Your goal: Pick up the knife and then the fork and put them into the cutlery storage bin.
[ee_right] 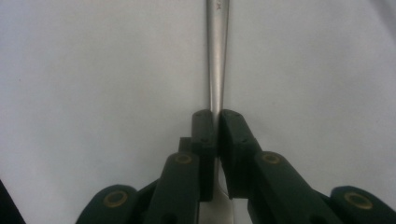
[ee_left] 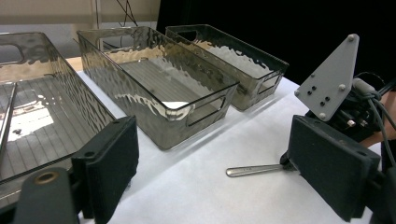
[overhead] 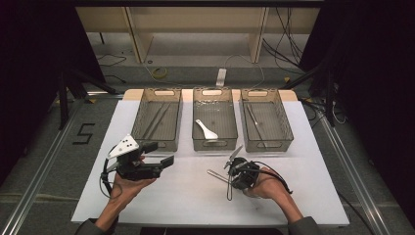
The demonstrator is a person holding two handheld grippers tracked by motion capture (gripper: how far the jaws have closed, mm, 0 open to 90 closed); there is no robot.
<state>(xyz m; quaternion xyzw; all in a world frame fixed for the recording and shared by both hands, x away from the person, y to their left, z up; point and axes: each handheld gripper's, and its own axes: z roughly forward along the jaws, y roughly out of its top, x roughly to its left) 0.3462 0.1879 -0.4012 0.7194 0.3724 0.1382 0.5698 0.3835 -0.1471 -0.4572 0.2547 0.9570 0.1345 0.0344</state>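
On white table point(overhead: 195, 196) | right claw point(ee_right: 215, 122) clamped on metal utensil handle point(ee_right: 217, 56) | left claw point(ee_left: 215, 168) wide, holding nothing

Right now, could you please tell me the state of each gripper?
Left gripper: open, holding nothing, jaws wide apart above the table.
Right gripper: closed on the handle of a metal utensil.
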